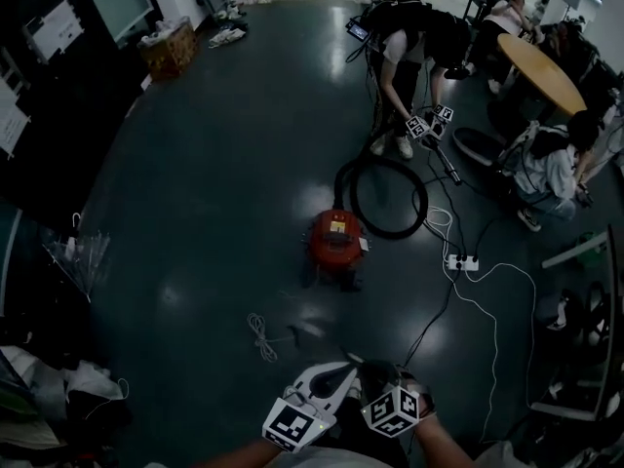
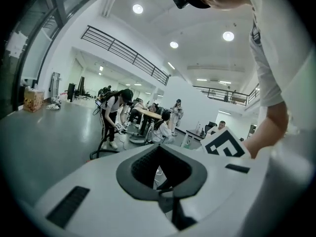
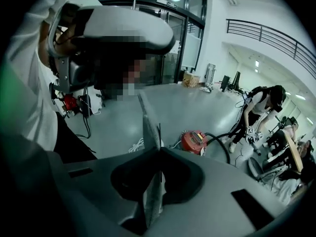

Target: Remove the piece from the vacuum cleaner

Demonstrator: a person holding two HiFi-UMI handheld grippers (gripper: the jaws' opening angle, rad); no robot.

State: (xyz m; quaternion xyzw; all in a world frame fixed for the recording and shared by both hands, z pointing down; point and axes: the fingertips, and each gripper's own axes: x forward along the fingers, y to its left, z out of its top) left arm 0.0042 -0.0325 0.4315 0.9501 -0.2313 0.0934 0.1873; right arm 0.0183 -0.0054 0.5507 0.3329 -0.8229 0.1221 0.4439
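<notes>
The red vacuum cleaner point(image 1: 336, 242) stands on the dark floor, well ahead of both my grippers, and the right gripper view shows it too point(image 3: 193, 141). Its black hose point(image 1: 388, 198) loops toward another person point(image 1: 405, 57), who bends over the wand with marker-cube grippers point(image 1: 429, 125). My left gripper point(image 1: 341, 369) and right gripper point(image 1: 385, 373) are held close together at the bottom of the head view, far from the cleaner. The right gripper's jaws point(image 3: 144, 105) stand together with nothing between them. The left gripper point(image 2: 160, 174) points upward across the room, and its jaws are hidden in its dark opening.
A white cord point(image 1: 261, 334) lies on the floor between me and the cleaner. A power strip point(image 1: 460, 261) with white cables sits to the right. A seated person point(image 1: 556, 169), a round table point(image 1: 541, 66) and a cardboard box point(image 1: 171, 49) stand farther off.
</notes>
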